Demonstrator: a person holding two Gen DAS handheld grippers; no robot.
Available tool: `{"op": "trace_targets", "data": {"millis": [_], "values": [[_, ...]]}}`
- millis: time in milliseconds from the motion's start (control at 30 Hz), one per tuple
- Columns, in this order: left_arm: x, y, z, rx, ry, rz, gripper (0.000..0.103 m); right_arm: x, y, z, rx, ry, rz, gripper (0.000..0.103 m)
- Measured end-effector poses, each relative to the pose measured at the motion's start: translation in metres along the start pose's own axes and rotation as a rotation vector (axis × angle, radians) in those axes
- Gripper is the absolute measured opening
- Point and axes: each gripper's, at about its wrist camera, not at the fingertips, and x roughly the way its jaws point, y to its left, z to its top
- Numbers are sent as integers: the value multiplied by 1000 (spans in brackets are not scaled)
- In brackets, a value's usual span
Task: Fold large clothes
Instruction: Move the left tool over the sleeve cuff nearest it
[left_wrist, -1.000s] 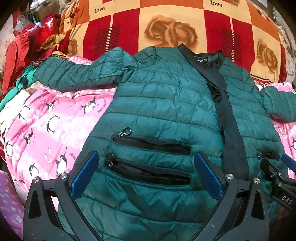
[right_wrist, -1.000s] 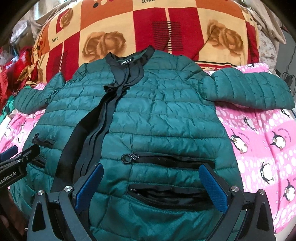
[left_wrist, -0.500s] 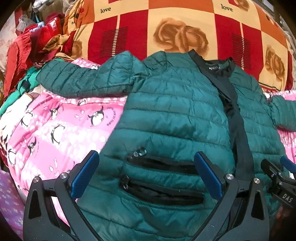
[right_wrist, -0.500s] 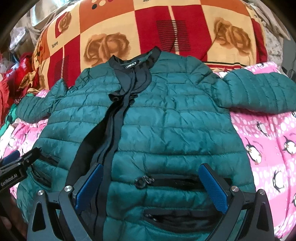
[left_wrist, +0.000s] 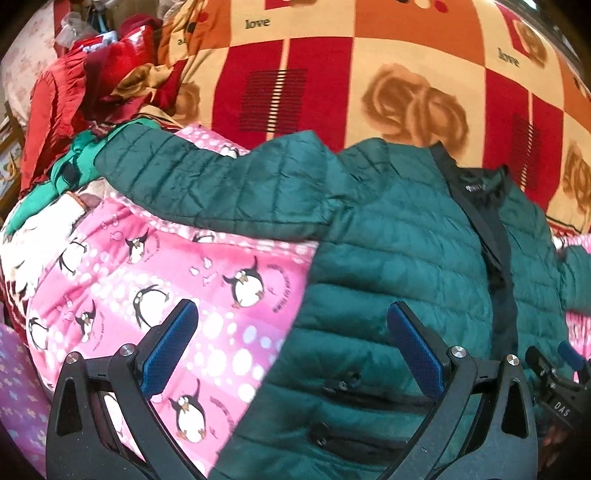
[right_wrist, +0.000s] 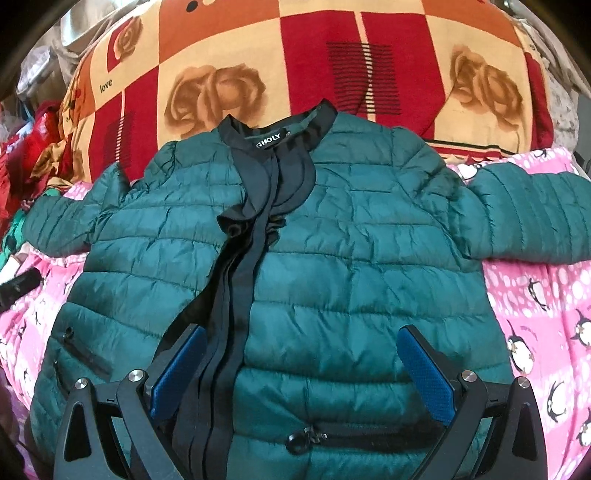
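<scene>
2 grippers, jaws spread, empty: left gripper (left_wrist: 291, 347) nears green jacket (right_wrist: 332, 258) sleeve (left_wrist: 221, 192) at 11 o'clock; right gripper (right_wrist: 301, 369) over front. Pinch cuff, fold inward.

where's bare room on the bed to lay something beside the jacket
Two free patches of the pink penguin-print blanket: one below the quilted green jacket's left sleeve, ahead of the left hand-held gripper; one under the right sleeve. The red clothes pile at far left is crowded.
</scene>
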Motion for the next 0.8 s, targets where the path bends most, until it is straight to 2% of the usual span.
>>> {"op": "trace_targets", "data": {"millis": [233,467,800], "values": [[17,31,18,-51,7,29,102,8,-3,7,24,-6,44,103],[35,91,42,-196,-8,23,102,24,-7,14,71,16,63,103],[66,169,72,-308,-40,138,102,36,2,20,41,36,72,103]]}}
